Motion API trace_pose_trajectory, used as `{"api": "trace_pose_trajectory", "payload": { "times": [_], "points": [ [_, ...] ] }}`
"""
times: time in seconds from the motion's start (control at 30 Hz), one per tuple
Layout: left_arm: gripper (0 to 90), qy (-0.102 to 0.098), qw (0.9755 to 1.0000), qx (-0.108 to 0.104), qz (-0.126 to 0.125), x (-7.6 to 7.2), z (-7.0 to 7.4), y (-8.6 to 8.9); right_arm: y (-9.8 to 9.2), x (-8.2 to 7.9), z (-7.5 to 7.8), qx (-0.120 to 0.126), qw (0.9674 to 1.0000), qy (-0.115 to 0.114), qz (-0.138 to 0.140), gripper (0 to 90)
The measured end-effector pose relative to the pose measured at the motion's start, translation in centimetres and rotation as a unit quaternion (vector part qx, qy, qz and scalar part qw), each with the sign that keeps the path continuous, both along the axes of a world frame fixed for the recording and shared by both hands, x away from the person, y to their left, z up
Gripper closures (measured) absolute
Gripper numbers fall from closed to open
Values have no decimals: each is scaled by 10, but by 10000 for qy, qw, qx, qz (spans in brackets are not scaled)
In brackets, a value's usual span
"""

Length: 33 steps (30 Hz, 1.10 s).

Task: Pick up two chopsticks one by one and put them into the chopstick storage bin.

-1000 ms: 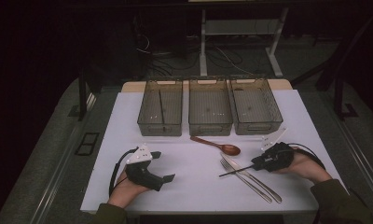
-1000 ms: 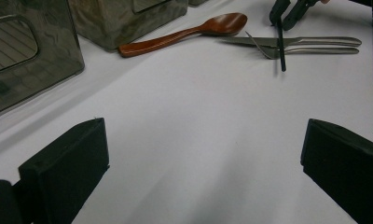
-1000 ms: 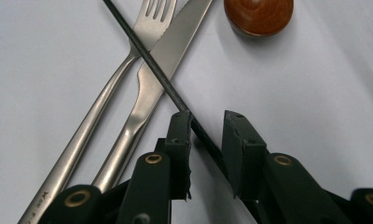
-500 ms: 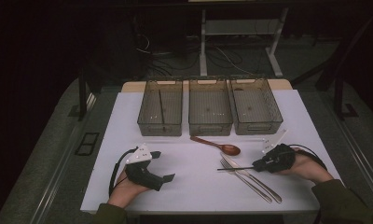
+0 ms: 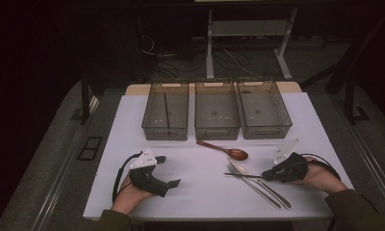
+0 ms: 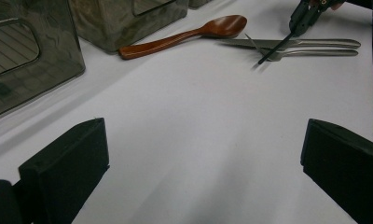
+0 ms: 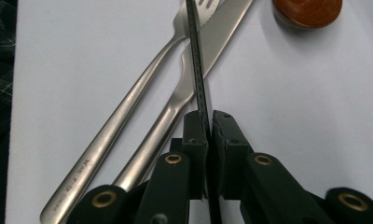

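Observation:
My right gripper (image 7: 209, 126) is shut on a thin black stick (image 7: 196, 60); its jaws have just been closing with the stick between them. The stick points out over a steel fork (image 7: 128, 107) and knife (image 7: 208, 51) that lie side by side on the white table. In the high view the right gripper (image 5: 266, 174) holds the stick (image 5: 243, 175) pointing left, low over the fork and knife (image 5: 258, 185). A brown wooden spoon (image 5: 224, 150) lies just beyond them. My left gripper (image 5: 167, 171) rests on the table at front left, open, with nothing between its jaws.
Three clear bins stand in a row at the back: left bin (image 5: 152, 126), middle bin (image 5: 217, 130), right bin (image 5: 265, 130). A dark stick (image 5: 166, 113) lies in the left bin. The white table (image 5: 200, 192) is bare between the two grippers.
The free tip of the black stick has swung slightly toward the bins, so the stick now lies about level in the high view. The left gripper has not moved.

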<state>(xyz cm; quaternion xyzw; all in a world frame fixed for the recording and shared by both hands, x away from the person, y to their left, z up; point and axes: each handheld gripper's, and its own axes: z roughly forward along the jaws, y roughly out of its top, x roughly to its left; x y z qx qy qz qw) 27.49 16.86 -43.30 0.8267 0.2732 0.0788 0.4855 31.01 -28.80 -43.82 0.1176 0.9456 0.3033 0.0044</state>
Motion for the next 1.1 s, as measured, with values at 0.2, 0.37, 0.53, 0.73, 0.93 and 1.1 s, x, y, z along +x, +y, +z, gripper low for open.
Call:
{"api": "trace_pose_trajectory", "payload": {
  "times": [0.2,0.37,0.53,0.73,0.93,1.1],
  "points": [
    [0,-2,10000,5,-5,0,0,0,-1,-1,1,59,9999,99,99,847],
    [0,-2,10000,4,-8,0,0,0,-3,0,2,137,9997,128,141,847],
    [0,-7,10000,5,-3,0,0,0,-5,1,6,273,9995,134,25,848],
    [0,-5,10000,9,-10,0,0,0,-8,5,11,541,9980,209,-235,849],
    [0,-10,10000,12,-6,0,0,0,-4,7,16,806,9938,402,-650,849],
    [0,-10,10000,12,-13,1,0,0,-1,11,21,856,9916,345,-906,850]
  ]
}}
